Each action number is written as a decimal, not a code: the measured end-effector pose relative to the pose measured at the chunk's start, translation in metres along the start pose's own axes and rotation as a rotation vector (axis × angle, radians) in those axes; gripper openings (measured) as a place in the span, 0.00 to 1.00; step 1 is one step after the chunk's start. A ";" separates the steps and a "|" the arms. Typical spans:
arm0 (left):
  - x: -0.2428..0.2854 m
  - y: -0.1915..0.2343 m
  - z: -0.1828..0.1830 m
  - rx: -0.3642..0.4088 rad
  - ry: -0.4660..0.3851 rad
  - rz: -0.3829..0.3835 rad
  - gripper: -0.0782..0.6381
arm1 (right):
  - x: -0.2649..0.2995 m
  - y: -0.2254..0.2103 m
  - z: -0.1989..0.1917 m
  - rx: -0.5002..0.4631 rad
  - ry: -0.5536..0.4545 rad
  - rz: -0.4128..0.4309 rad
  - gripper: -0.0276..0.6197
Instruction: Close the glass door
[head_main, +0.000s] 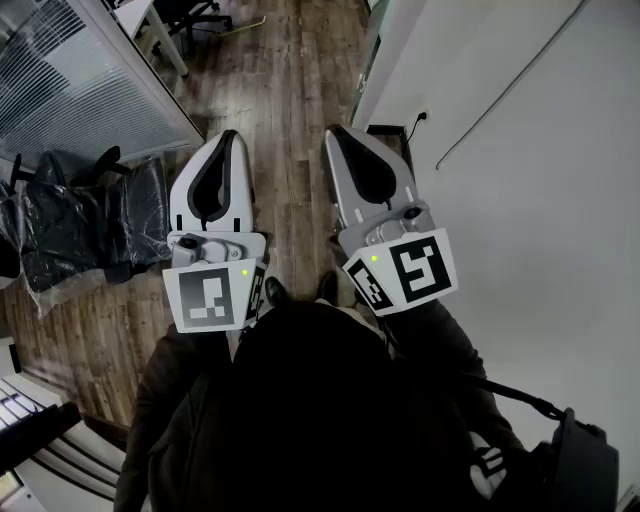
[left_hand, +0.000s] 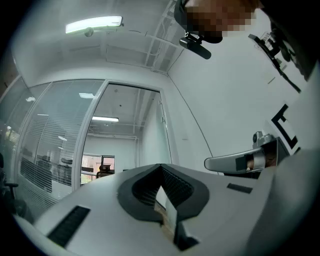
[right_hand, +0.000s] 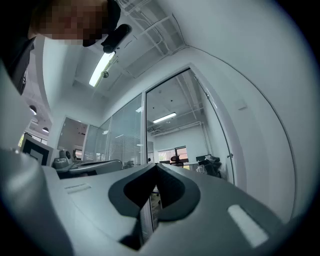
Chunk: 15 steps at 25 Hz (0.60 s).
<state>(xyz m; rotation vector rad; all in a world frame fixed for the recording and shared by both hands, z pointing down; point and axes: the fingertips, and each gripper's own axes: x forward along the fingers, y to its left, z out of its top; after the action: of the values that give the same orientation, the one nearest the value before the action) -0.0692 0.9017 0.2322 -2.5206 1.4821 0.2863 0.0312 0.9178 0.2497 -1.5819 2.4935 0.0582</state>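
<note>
- Your right gripper (right_hand: 156, 165) has its jaws pressed together with nothing between them. It points a little above level, out over the wooden floor (head_main: 290, 90).
- Your left gripper (left_hand: 160, 166) is also closed and empty, held just beside the right one at about the same reach.
- The white wall (head_main: 520, 150) runs close on the right gripper's right. The glass partition (head_main: 70, 80) with its blinds stands well off to the left gripper's left.
- The doorway (right_hand: 185, 145) lies ahead of both grippers and well apart from them. It stands open, and you see through it to chairs and windows beyond.
- The glass door (right_hand: 217, 145) shows as a narrow slanted pane on the right side of that opening, ahead and to the right of the right gripper. It seems swung away from you, and its long axis is upright.
- A small fitting (right_hand: 230, 156) sits on the pane's edge line, too small to say whether it is a handle.
- Neither gripper touches the door. Your right hand looks the nearer one, since the pane hangs on the wall side; the left would have to cross over.
- As I judge it, the closing is not yet begun. You need to step forward and bring the right gripper to the pane's free edge before it can swing.
</note>
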 end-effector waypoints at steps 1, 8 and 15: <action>0.001 0.000 -0.002 0.005 0.013 0.005 0.10 | 0.000 -0.002 0.000 0.000 0.000 0.000 0.05; 0.012 -0.009 -0.014 0.013 0.036 0.027 0.10 | -0.001 -0.021 -0.004 0.003 0.003 0.006 0.05; 0.024 -0.006 -0.035 0.002 0.072 0.075 0.10 | 0.015 -0.042 -0.020 0.059 0.010 0.037 0.05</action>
<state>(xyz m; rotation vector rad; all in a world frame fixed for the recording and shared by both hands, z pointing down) -0.0504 0.8748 0.2599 -2.5028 1.6049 0.2075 0.0602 0.8841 0.2695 -1.5168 2.5082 -0.0182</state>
